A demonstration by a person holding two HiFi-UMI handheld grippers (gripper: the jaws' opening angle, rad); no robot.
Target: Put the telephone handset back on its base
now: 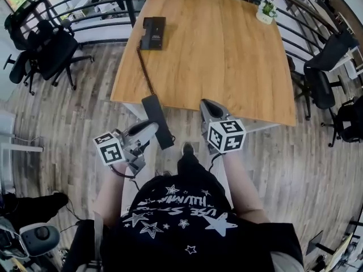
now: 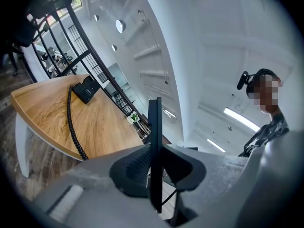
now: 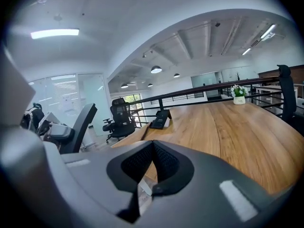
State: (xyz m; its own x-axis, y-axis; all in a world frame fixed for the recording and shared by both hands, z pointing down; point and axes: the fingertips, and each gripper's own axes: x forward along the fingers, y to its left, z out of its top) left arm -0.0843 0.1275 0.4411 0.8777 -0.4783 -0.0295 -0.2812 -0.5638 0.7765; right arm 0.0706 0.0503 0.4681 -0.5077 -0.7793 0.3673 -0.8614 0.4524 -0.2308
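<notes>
The left gripper has its jaws closed part-way on a thin black telephone handset. The handset is seen edge-on and stands upright between the ribbed black pads. In the head view it juts forward from this gripper, out past the near edge of the light wooden table.

The black telephone base lies far ahead of the left gripper, near the table's far left corner and well apart from the handset. A black coiled cord runs from the base back over the table edge to the handset.

The right gripper has its jaws together with nothing between them. It hovers just beside the left one, near the table's front edge. Far ahead of it and to its right, a small green plant in a white pot stands at the table's far corner.

The floor is grey-brown wood planks. A dark metal railing curves round beyond the table, and black office chairs stand off to the left and right. The ceiling is white with strip lights.

Each gripper carries a white cube with black square markers. The person's black T-shirt has white stars and white lettering that I cannot read reliably from this angle.
</notes>
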